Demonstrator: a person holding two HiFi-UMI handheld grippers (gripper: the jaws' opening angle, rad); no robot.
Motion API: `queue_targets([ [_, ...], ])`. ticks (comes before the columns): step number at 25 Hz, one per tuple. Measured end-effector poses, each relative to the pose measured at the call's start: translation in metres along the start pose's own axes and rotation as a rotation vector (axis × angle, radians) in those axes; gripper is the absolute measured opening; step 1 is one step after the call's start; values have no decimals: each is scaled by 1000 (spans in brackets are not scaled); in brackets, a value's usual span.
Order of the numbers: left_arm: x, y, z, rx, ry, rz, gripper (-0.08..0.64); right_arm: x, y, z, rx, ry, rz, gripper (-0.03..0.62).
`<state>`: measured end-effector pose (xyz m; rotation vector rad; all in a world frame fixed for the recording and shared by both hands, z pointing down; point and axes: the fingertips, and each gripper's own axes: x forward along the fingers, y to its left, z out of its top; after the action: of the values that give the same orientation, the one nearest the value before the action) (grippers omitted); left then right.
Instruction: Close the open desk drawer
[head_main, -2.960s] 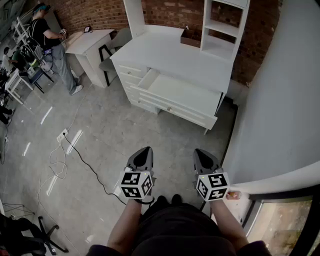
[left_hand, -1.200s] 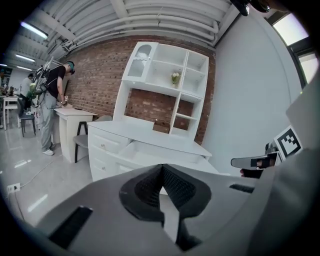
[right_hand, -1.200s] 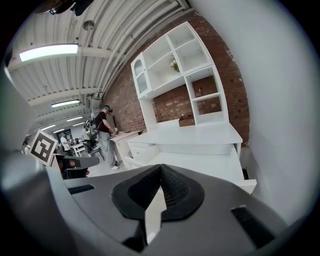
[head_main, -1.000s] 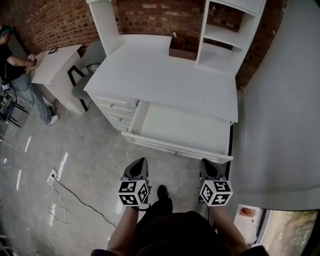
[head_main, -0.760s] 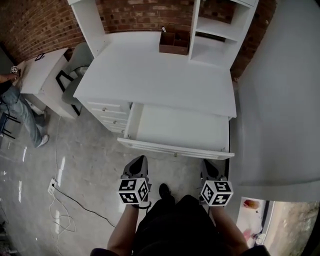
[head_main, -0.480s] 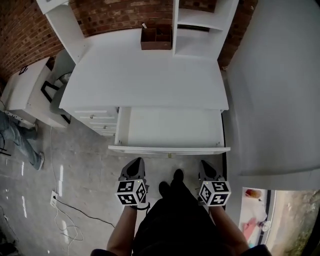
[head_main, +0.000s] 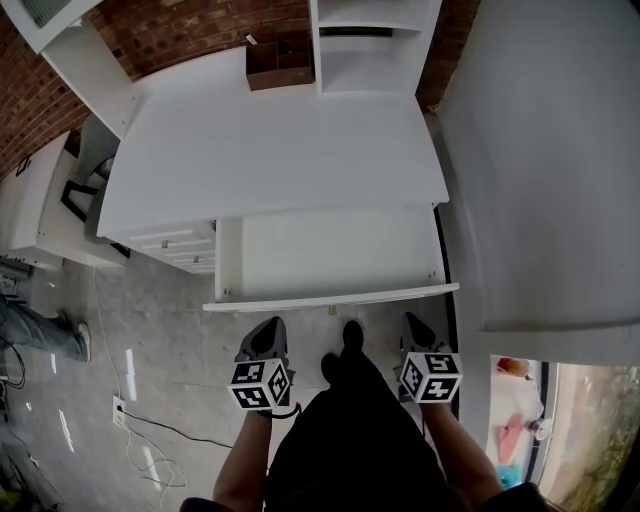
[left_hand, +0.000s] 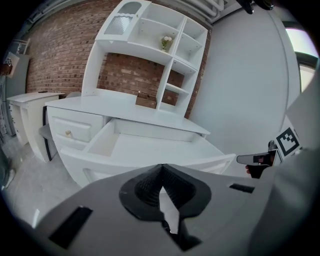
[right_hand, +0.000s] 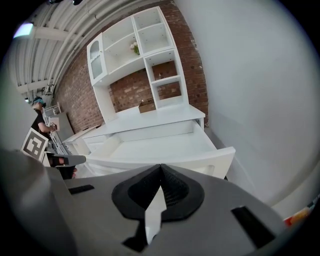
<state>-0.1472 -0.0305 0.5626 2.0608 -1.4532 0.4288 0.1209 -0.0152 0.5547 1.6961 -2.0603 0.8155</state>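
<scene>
The white desk has its wide drawer pulled out, and nothing lies inside. The drawer's front panel faces me. My left gripper is shut and holds nothing, a little short of the panel's left half. My right gripper is likewise shut, near the panel's right end. The left gripper view shows the left gripper pointing at the drawer. In the right gripper view the right gripper points at the same drawer. Neither touches it.
Small closed drawers sit left of the open one. A brown box and a white shelf unit stand at the desk's back. A grey wall runs close on the right. A side table and floor cable lie left.
The view has come up to the desk, which now fills the upper frame. Both grippers stay shut and low, now just short of the drawer front. The drawer stays open.
</scene>
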Motion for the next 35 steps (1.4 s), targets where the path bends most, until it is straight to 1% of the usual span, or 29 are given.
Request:
queue_targets([
  [3, 7, 5, -7, 13, 28, 2, 9, 8, -2, -3, -3, 7, -5, 5],
  [12, 27, 22, -14, 8, 94, 20, 8, 36, -5, -10, 4, 64, -14, 5],
  [19, 33, 26, -11, -28, 93, 25, 9, 53, -3, -11, 8, 94, -11, 5],
  [24, 39, 28, -8, -18, 98, 34, 9, 63, -6, -7, 7, 101, -14, 5],
  [35, 65, 35, 13, -29, 89, 53, 9, 90, -11, 14, -9, 108, 3, 5],
])
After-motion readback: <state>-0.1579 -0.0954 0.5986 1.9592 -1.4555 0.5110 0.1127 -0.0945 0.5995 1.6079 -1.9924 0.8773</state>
